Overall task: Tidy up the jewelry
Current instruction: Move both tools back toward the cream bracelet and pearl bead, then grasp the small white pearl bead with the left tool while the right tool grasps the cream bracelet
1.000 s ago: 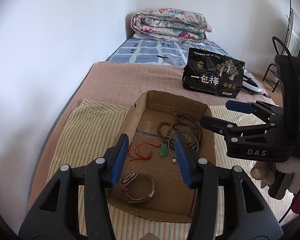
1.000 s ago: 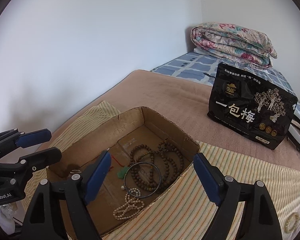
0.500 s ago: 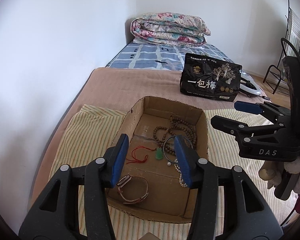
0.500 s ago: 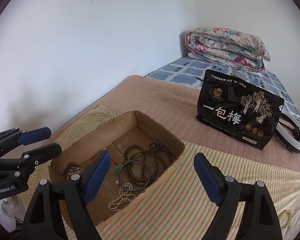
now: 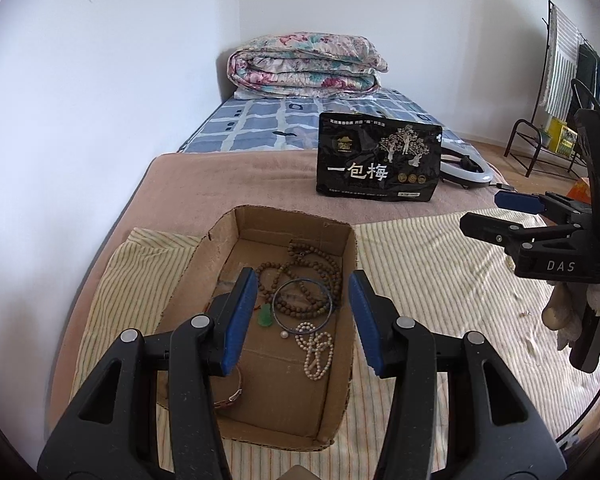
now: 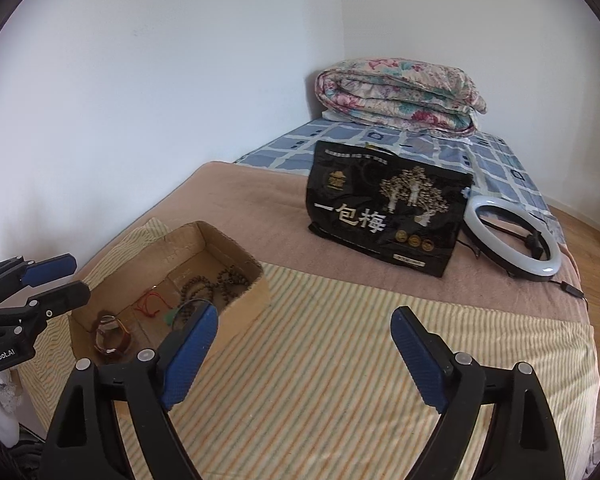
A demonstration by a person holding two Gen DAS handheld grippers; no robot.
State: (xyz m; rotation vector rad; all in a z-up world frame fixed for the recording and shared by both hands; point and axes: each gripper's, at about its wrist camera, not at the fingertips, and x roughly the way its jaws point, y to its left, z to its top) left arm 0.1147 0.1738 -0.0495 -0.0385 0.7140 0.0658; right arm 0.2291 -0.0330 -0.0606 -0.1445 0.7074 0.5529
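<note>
the cardboard box [image 5: 342, 400] sits on the striped cloth [image 5: 432, 272] and holds the jewelry: a brown bead strand [image 5: 320, 268] toward its far wall, a dark bangle [image 5: 303, 304] lying over the beads, a green pendant [image 5: 265, 316] just beside the bangle, a pearl strand [image 5: 316, 354] nearer, and a watch [image 6: 112, 336] at the near end. the left gripper [image 5: 302, 320] hovers above the box, jaws partly apart, gripping nothing. the right gripper [image 6: 304, 356] hangs over the cloth beside the box, jaws wide and empty. beyond the box stands a black bag [image 5: 378, 160].
</note>
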